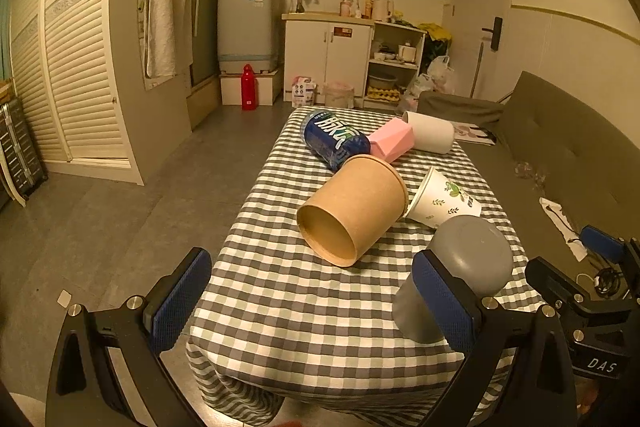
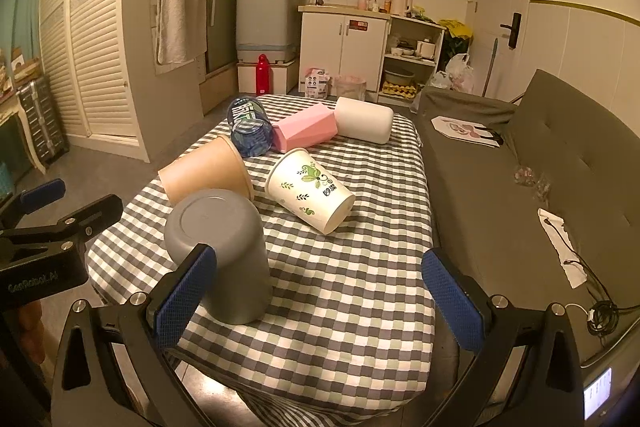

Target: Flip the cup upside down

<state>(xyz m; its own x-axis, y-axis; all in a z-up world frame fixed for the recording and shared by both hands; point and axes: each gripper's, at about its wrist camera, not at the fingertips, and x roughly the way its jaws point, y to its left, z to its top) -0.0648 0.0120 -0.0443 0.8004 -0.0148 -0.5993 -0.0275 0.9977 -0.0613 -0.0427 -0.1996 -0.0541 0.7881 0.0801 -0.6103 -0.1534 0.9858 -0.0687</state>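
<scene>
A grey cup [image 2: 220,251] stands upside down, base up, near the front of the checkered table [image 2: 360,291]. It also shows in the left wrist view [image 1: 460,271], behind my left gripper's right finger. My left gripper [image 1: 316,303] is open and empty over the table's front edge. My right gripper [image 2: 320,295] is open and empty, its left finger [image 2: 184,295] just in front of the grey cup. Several cups lie on their sides: a brown paper cup [image 1: 354,207], a leaf-printed white paper cup [image 2: 310,193], a pink cup [image 2: 306,131] and a white cup [image 2: 364,119].
A blue drink bottle [image 1: 334,139] lies on its side at the table's far left. A grey sofa [image 2: 540,187] runs along the table's right side, with cables [image 2: 600,315] and a paper on it. Floor lies to the left; kitchen cabinets stand behind.
</scene>
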